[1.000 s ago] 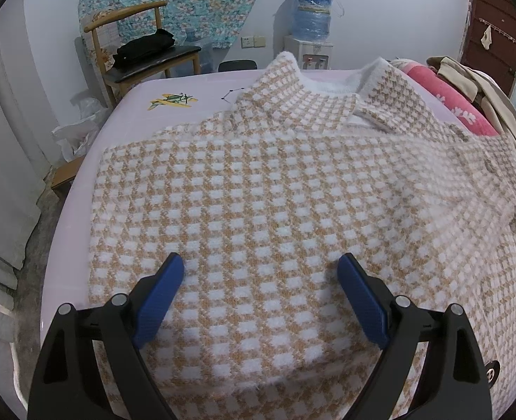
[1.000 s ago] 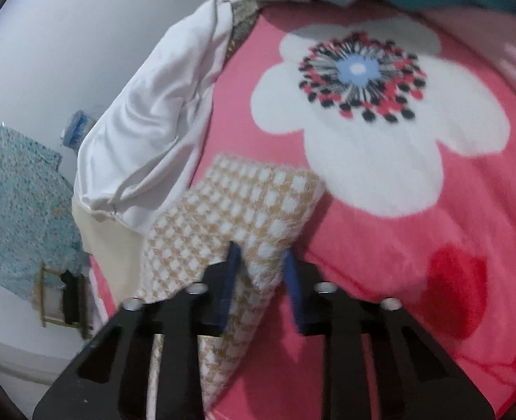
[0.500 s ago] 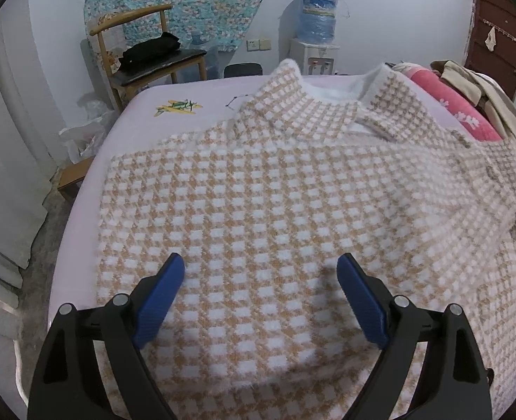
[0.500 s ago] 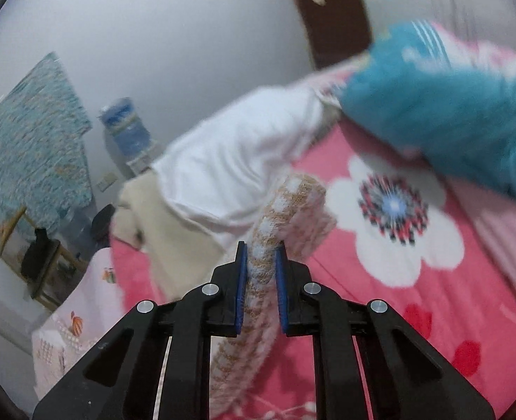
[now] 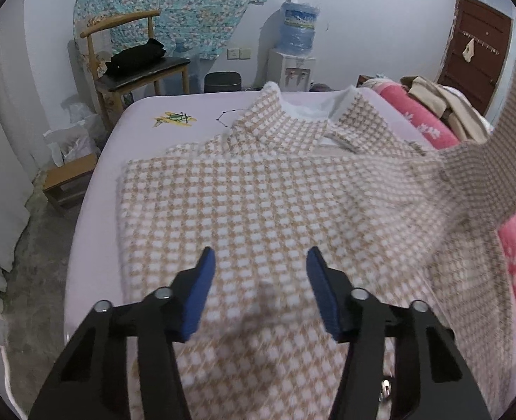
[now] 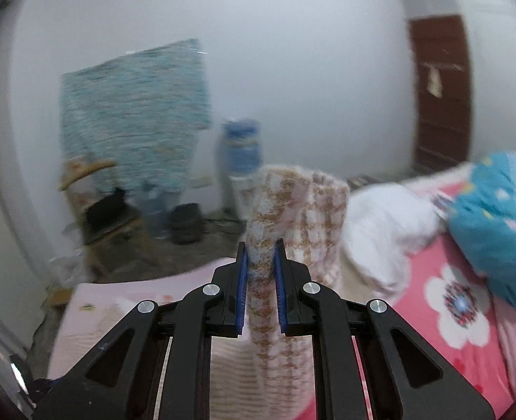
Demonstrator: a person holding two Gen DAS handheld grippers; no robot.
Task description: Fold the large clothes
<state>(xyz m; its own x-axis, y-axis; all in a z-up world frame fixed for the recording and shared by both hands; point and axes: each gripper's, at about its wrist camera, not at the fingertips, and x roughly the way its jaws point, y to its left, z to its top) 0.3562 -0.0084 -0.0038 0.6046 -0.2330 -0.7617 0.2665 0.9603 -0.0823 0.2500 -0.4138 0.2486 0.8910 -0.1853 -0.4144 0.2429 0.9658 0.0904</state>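
The checked coat (image 5: 275, 203) lies spread across the lilac bed (image 5: 93, 189), collar at the far end, body flat through the middle. Its right sleeve (image 5: 496, 161) is off the bed and rises at the right edge of the left wrist view.

My right gripper (image 6: 260, 273) has that sleeve's cuff (image 6: 261, 262) clamped between nearly closed pads, the fabric standing above the jaws and hanging below them. My left gripper (image 5: 259, 283) hovers over the near middle of the coat; its jaws are closing, with nothing pinched between them that I can see.

I judge the step in hand to be folding the sleeve across the body. To do it well I would carry the cuff over to the left without dragging the shoulder, keep the sleeve straight, and lay it level with the chest before letting go. The left gripper should pin the body down flat so it does not slide or ruck. The view is blurred, so slower travel is advisable.

Containers: a water bottle (image 5: 298, 24) sits on its dispenser (image 5: 291, 71) at the far wall; contents cannot be judged. A dark bin (image 5: 223, 82) stands left of it, interior hidden.
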